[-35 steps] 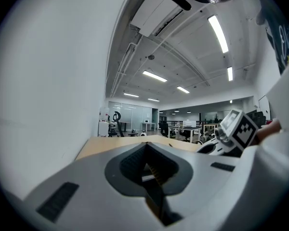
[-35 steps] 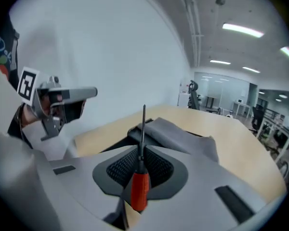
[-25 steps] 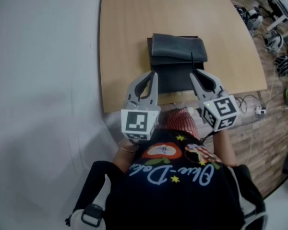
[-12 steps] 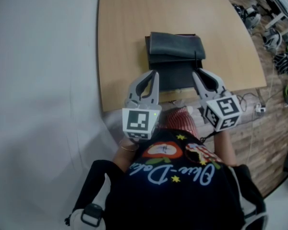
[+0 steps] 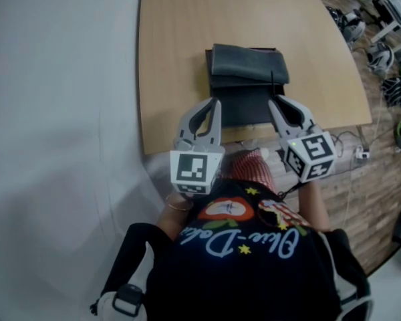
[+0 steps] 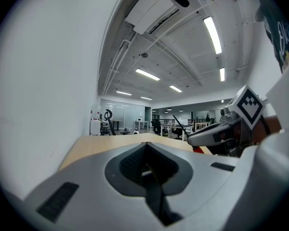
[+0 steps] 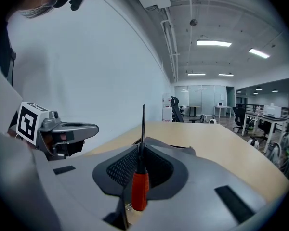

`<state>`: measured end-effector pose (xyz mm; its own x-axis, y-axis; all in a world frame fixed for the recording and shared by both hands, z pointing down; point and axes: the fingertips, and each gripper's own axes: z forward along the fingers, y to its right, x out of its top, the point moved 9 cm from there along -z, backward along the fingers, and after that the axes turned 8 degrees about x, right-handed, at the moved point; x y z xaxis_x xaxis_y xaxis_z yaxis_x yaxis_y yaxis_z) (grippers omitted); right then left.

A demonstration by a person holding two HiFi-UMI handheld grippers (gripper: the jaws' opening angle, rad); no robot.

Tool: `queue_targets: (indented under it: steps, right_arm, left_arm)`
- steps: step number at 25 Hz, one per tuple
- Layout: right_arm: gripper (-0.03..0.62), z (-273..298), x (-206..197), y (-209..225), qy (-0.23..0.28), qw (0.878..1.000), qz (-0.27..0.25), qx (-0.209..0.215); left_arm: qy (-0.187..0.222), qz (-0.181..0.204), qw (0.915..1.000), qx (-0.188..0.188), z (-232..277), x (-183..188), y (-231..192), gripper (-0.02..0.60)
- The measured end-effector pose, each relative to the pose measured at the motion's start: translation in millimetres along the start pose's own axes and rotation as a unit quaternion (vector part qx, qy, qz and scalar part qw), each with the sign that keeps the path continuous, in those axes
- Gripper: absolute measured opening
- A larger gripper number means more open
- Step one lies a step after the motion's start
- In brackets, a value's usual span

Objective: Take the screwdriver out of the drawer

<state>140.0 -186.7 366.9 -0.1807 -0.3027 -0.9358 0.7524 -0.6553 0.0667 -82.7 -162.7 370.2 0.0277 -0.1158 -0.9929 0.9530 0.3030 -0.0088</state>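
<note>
The screwdriver (image 7: 139, 189) has a red handle and a thin black shaft. It stands upright between the jaws of my right gripper (image 7: 141, 146), which is shut on it. In the head view the right gripper (image 5: 275, 103) hovers over the near right corner of the dark grey drawer unit (image 5: 247, 64), with the shaft (image 5: 272, 83) showing as a thin dark line. My left gripper (image 5: 215, 105) hangs beside it over the unit's near left part. Its jaws (image 6: 145, 150) are shut with nothing between them.
The drawer unit sits on a light wooden table (image 5: 180, 39) against a white wall (image 5: 60, 112). A cable with a plug (image 5: 361, 154) lies on the brick-patterned floor to the right, and chair bases (image 5: 387, 59) stand beyond it. My torso fills the lower head view.
</note>
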Motion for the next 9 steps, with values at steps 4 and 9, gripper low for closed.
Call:
queue_targets:
  steps: [4,9]
  right_arm:
    - [0.051,2.0,-3.0,2.3,-0.003,1.000,0.000,0.004]
    - [0.051,7.1,5.0,0.4,0.001,1.000,0.001,0.009]
  left_arm:
    - [-0.004,0.007,1.0000,0.005,0.5,-1.6,-2.4,0.000]
    - [-0.006,-0.005,0.9999,0.009,1.6,-0.2,-3.3,0.000]
